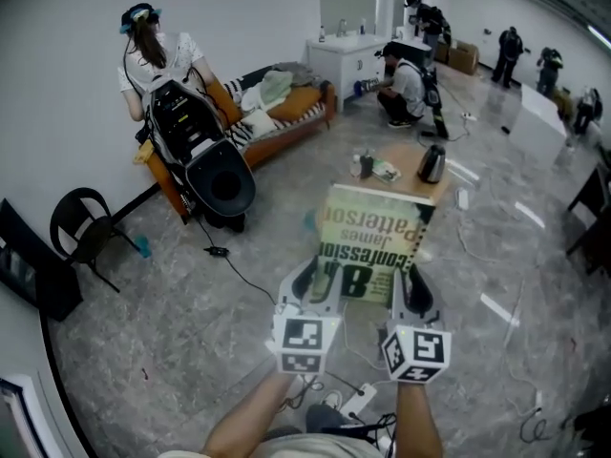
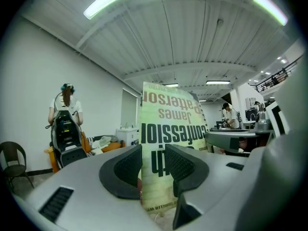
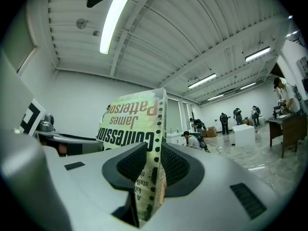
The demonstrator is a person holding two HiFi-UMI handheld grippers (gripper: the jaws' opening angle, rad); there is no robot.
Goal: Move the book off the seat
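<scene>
A pale green paperback book with black title print hangs in the air in front of me, held between both grippers. My left gripper is shut on its near left edge, and the cover stands upright between the black pads. My right gripper is shut on the near right corner, where the book's edge sits pinched between its pads. The book is upside down to me. The orange seat, a sofa with cushions and cloth on it, stands far off at the upper left by the wall.
A small wooden table with a kettle and cups stands just beyond the book. A person with a backpack stands by the sofa next to a black chair. Another person crouches near a white cabinet. Cables lie on the grey floor.
</scene>
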